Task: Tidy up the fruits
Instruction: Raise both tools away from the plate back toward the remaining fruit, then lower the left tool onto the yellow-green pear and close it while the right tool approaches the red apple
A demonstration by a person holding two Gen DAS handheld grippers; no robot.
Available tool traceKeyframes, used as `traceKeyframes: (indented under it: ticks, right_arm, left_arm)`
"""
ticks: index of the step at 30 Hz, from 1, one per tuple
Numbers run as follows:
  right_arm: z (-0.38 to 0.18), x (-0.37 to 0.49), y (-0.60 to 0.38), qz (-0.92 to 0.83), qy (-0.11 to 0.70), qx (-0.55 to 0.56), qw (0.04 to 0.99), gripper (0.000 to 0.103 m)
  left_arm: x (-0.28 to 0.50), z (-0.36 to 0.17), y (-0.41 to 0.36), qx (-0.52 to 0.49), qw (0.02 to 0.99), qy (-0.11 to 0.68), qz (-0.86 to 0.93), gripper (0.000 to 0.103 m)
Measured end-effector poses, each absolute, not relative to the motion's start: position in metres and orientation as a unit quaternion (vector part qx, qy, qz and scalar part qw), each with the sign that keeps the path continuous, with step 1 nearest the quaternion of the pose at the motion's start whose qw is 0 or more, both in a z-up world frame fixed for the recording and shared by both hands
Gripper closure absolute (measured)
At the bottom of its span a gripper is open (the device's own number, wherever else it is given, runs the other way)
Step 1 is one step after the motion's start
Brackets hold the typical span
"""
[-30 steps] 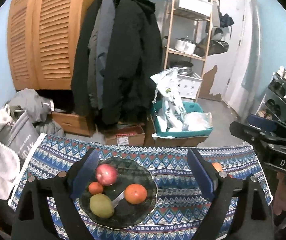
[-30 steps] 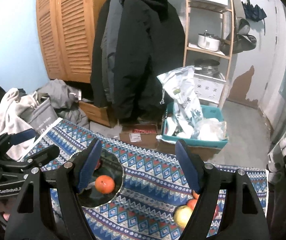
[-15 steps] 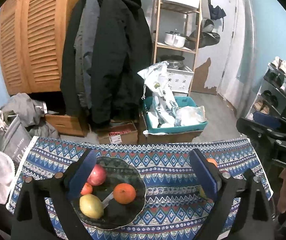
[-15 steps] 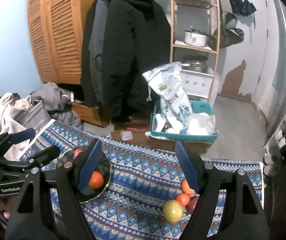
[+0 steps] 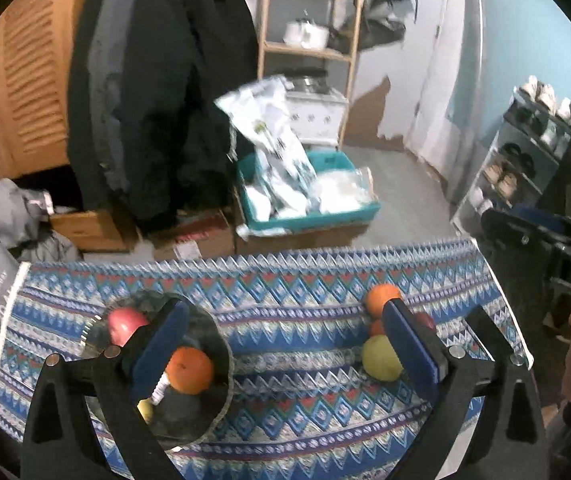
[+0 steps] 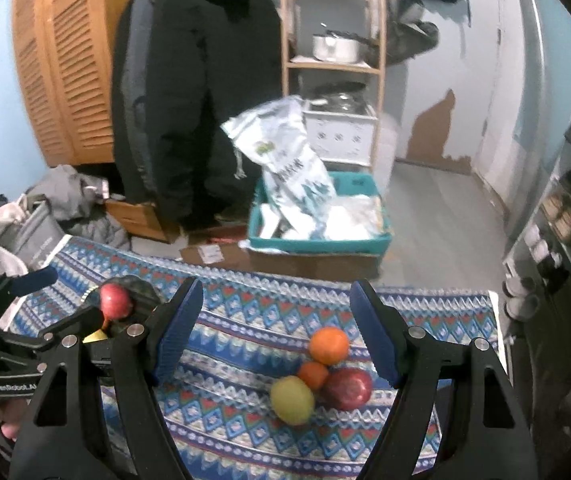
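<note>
Both grippers hang above the worktop [image 6: 245, 320] with jaws spread wide, holding nothing. From the right gripper [image 6: 275, 334], 4 loose fruits cluster at 5 o'clock: an orange [image 6: 328, 345], a small tangerine [image 6: 312, 374], a red apple [image 6: 346, 388] and a yellow-green apple [image 6: 291, 399], all touching. From the left gripper [image 5: 281, 354], the dark plate [image 5: 205, 412] sits at 7 o'clock, carrying a second orange [image 5: 189, 370] and a red fruit [image 5: 125, 324].
</note>
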State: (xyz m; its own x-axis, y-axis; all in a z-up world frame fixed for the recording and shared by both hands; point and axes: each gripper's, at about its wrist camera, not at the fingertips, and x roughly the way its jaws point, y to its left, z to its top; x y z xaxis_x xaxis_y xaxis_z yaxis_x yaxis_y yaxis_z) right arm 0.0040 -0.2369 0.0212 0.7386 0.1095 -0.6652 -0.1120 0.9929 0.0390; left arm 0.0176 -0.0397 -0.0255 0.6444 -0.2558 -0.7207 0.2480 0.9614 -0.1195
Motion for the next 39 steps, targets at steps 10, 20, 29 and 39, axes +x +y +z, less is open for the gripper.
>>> traceKeyframes:
  ticks: [10,20,29,39]
  right_arm:
    - [-0.025,0.010,-0.284,0.019,0.406,0.012,0.913,0.026]
    - [-0.070,0.007,-0.323,-0.008,0.450,0.030,0.893,0.026]
    - [-0.102,0.005,-0.344,-0.026,0.484,0.034,0.874,0.026]
    - [-0.131,0.005,-0.357,-0.036,0.512,0.036,0.857,0.026]
  left_arm:
    - [0.034,-0.077,-0.088,-0.014,0.870,0.464,-0.166,0.004]
    - [0.044,-0.117,-0.127,-0.015,0.843,0.508,-0.177,0.004]
    - [0.050,-0.157,-0.162,0.025,0.824,0.539,-0.175,0.004]
    - [0.056,-0.197,-0.189,0.054,0.803,0.567,-0.177,0.004]
